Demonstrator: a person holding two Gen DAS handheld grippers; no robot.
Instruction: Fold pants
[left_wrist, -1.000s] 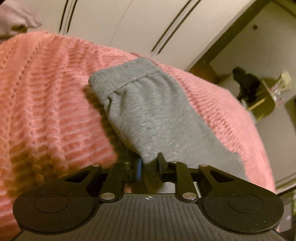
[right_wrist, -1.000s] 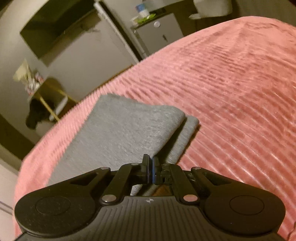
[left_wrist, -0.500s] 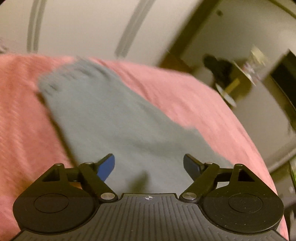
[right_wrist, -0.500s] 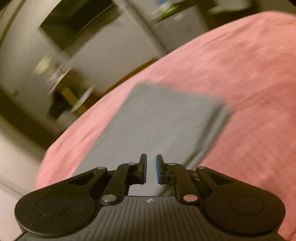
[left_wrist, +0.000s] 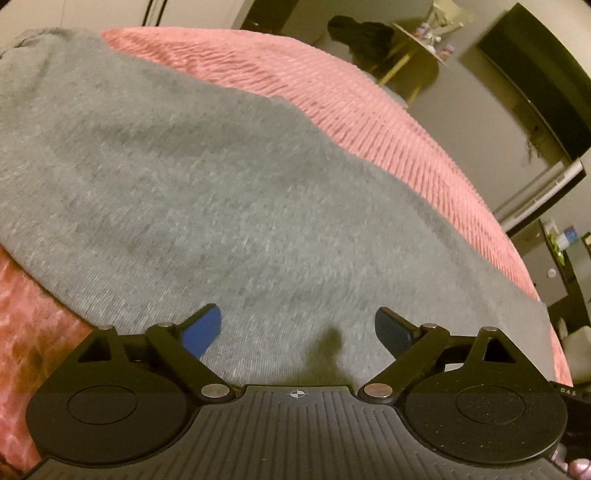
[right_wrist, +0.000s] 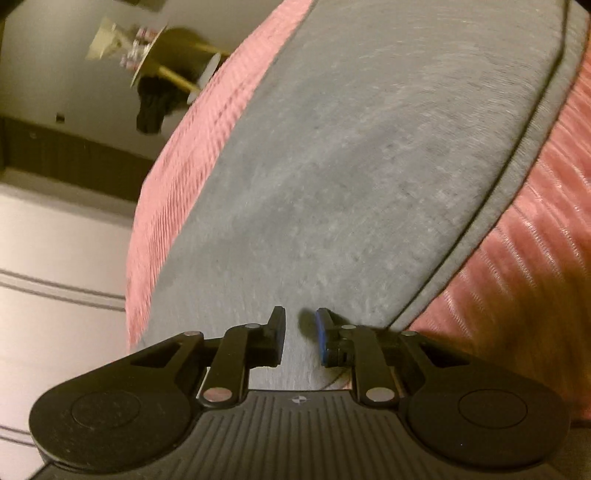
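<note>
Grey knit jersey pants lay flat on the pink ribbed bedspread, folded into a long strip. They filled most of both wrist views.

Left tongs were spread wide and held nothing. Blue-padded fingertips sat low over the grey fabric, near the strip's edge. I couldn't tell whether they touched it. A small dark shadow fell on the cloth between the two fingers.

Right tongs were parted narrowly, a slim gap between the pads, with nothing clamped. They were also low over the pants, close to the strip's right edge. In that view the fold showed as two stacked layers. A dark seam line ran along the right side, and the lower layer stuck out slightly past the upper one. The bedspread was visible on both sides of the strip.

Fabric surface looked smooth, with only slight wrinkling near the far end in the left view. Right view was motion-blurred, so fine detail was poor.

Background: small round yellow-legged side table with clutter on top and a dark garment hanging off it. The same table also showed in the right view. White panelled cupboard doors stood to the side.
</note>
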